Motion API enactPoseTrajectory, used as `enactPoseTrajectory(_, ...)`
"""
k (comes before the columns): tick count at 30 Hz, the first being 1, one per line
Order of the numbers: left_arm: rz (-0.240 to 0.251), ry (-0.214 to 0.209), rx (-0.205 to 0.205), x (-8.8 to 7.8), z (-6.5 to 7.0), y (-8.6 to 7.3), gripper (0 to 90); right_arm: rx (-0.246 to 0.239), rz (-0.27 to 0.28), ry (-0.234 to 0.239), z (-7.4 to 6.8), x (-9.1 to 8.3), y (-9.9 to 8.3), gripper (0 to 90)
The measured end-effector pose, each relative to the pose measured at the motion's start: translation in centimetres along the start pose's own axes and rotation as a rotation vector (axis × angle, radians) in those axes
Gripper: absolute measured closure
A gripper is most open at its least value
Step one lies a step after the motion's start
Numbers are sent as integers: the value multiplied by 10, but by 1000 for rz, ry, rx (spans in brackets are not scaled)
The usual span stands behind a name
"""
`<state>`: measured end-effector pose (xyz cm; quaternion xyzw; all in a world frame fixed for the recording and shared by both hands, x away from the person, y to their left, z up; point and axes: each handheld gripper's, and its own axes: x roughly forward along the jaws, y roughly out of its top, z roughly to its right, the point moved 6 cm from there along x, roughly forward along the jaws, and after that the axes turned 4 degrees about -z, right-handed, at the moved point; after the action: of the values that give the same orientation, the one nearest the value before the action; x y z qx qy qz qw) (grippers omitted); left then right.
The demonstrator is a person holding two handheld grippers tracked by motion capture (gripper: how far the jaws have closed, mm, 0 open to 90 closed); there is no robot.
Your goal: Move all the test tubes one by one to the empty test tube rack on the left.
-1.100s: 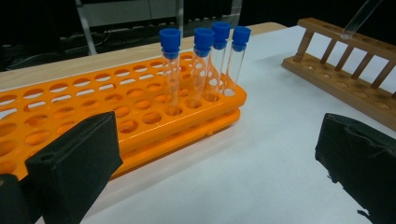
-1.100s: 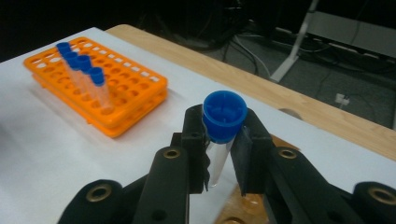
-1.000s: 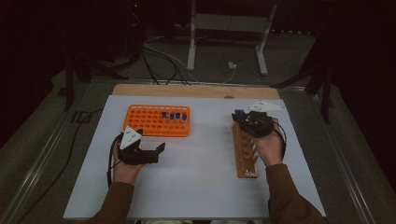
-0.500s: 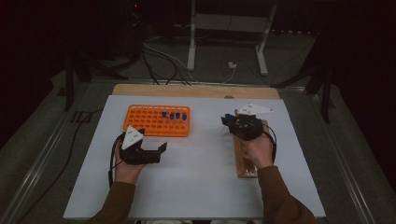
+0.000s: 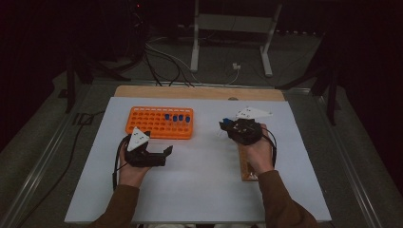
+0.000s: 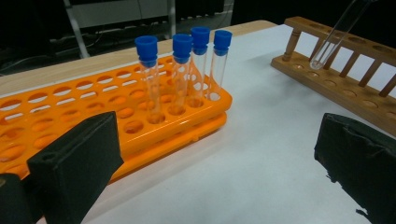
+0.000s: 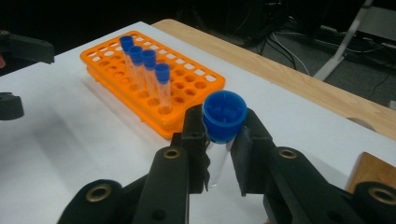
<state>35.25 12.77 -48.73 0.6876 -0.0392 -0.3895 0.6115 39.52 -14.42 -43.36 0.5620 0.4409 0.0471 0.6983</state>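
The white sheet-covered bench [image 5: 199,190] carries everything: toward its far left edge sits the orange plastic grid rack [image 5: 160,122] with four blue-capped clear tubes [image 6: 184,74] standing in one row at its right end, and along the right side lies the long wooden peg rack [image 5: 247,159] under my right forearm. My left gripper [image 5: 161,154] rests near the front of the orange rack, its jaws wide apart on nothing. My right gripper [image 7: 219,140] is clamped on a clear glass-like test tube with a blue cap [image 7: 224,116], held above the bench between the two racks. I judge this tube light, stiff, smooth and breakable, so I grip it just under the cap, firm but not crushing, keeping it upright.
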Motion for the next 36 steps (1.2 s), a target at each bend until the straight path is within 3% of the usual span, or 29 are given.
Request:
enactPoseTrajectory(12, -6, -30, 46, 9, 18, 18, 11, -17, -14, 49, -19, 11, 6, 762)
enactPoseTrajectory(15, 1, -30, 57, 11, 21, 25, 11, 0, -9, 88, -25, 13, 8, 762)
enactPoseTrajectory(19, 8, -32, 74, 14, 25, 34, 12, -7, -13, 103, -31, 17, 11, 762)
enactPoseTrajectory(27, -31, -53, 124, 34, 41, 39, 14, -22, -23, 129, -45, 26, 15, 762)
enactPoseTrajectory(31, -42, -64, 157, 47, 53, 43, 68, -25, -26, 154, -53, 30, 17, 762)
enactPoseTrajectory(36, -25, -83, 181, 56, 64, 48, 254, -29, -27, 169, -60, 34, 19, 761)
